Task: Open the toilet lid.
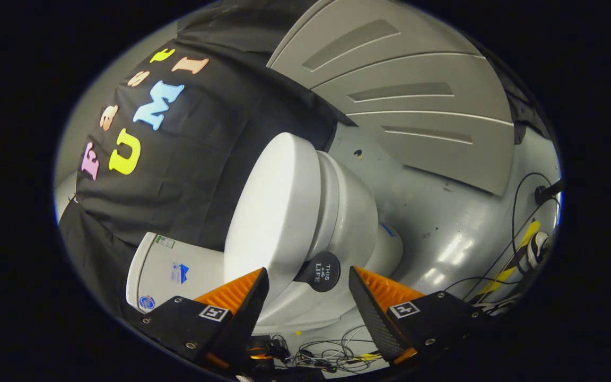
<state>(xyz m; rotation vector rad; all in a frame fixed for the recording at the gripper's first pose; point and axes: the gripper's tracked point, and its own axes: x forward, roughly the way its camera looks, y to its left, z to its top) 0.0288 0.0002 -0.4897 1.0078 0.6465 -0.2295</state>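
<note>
My gripper [308, 289] is open, with its two fingers spread wide and holding nothing; the white toilet [337, 212] sits just ahead of them; its toilet lid [271, 212] looks shut down on the seat; a round black sticker [320, 271] on the toilet shows between my fingers; the tank [170, 270] is near one finger; loose cables [326, 358] lie on the grey floor [443, 233] close by; a grey panel [406, 101] stands beyond the toilet.
</note>
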